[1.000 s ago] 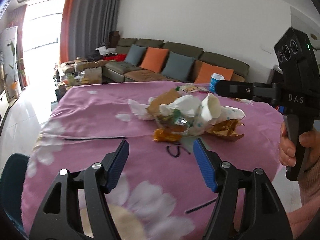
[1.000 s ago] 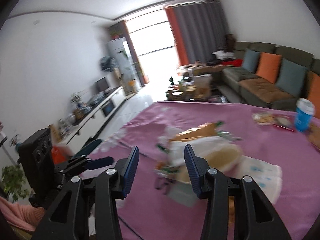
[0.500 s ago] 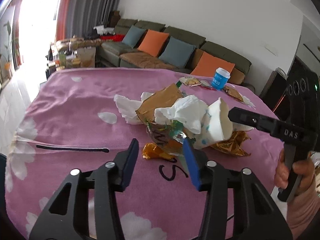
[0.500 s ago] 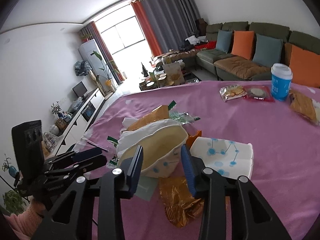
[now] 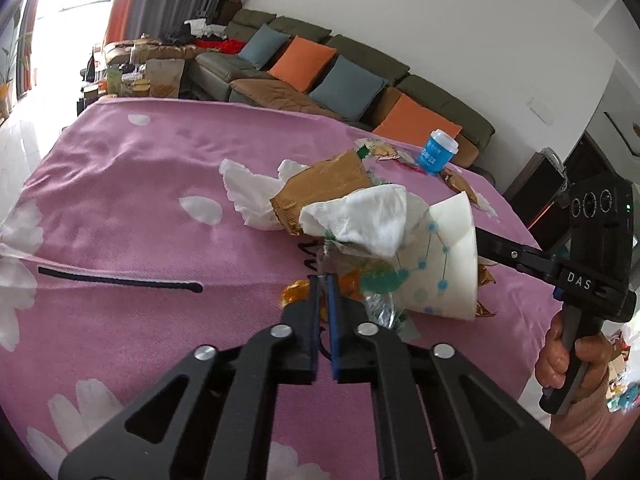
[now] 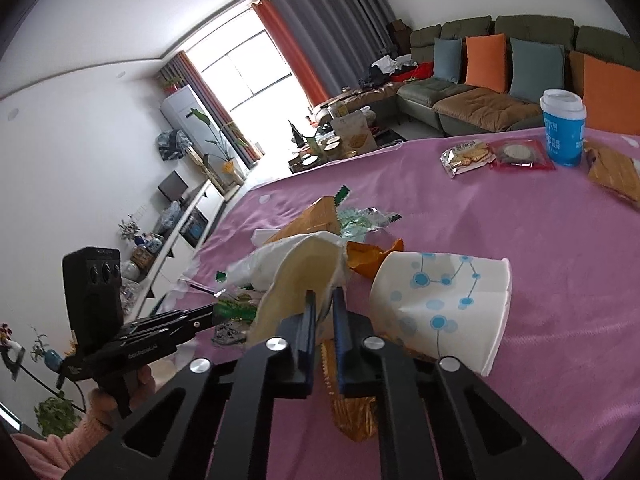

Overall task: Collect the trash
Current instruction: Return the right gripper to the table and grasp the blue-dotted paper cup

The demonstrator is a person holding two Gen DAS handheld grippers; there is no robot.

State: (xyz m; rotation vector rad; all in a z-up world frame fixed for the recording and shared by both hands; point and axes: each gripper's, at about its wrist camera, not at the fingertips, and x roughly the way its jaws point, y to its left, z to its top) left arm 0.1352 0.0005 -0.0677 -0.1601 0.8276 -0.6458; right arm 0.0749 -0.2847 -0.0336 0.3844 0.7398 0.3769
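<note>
A trash pile lies mid-table on the pink flowered cloth: white tissue, a brown packet, gold foil and paper cups with blue dots. My left gripper has its jaws closing tight on a crinkled clear wrapper at the pile's near edge; it shows in the right wrist view as left gripper. My right gripper has its jaws closing on the rim of a crushed paper cup. A second dotted cup lies just right of it. From the left, the right gripper reaches the cup.
A blue lidded cup and snack packets stand at the table's far side. A thin black cord lies on the cloth left of the pile. A sofa with cushions runs behind the table. A hand holds the right tool.
Both grippers came in to the pile from opposite sides and shut, the left on the clear wrapper, the right on the crushed cup's rim.
</note>
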